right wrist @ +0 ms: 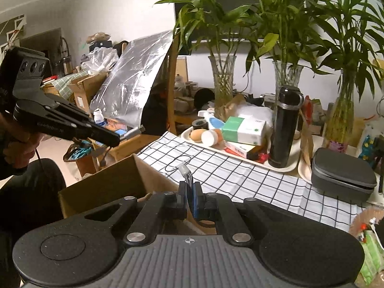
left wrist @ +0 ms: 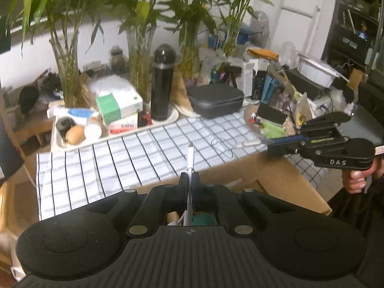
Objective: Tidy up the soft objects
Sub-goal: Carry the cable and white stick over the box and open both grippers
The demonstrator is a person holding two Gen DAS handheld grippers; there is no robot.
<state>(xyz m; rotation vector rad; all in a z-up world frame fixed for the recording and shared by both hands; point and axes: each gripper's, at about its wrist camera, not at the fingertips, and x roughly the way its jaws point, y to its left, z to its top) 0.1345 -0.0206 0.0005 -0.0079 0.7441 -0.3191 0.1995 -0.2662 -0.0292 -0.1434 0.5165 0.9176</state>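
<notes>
**Both grippers clamped on a cable above the box**

The left gripper (left wrist: 189,176) is pinched tight on a white cable (left wrist: 190,158), whose plug end pokes up and forward past the fingertips while the rest trails back between the fingers. Over on the right, the right gripper (right wrist: 190,188) is also closed, nipping a braided grey cable end (right wrist: 186,174) with a pale connector sticking out just beyond its blue pads (right wrist: 195,198). Whether these are two ends of one cable, hard to say.

Both tools hang over the open cardboard box (right wrist: 105,180), which sits against the near edge of the checked tablecloth (left wrist: 148,148). A thin looped wire (left wrist: 222,147) lies on the cloth just ahead.

Further back it's crowded: a black flask (left wrist: 163,84), a green-and-white tissue box (left wrist: 120,103) on a white tray (left wrist: 56,144), a grey zip case (left wrist: 216,100), and glass vases of bamboo (right wrist: 222,81).

The box's interior is mostly hidden behind the gripper bodies, and the clutter at the far right is too blurred to name.
</notes>
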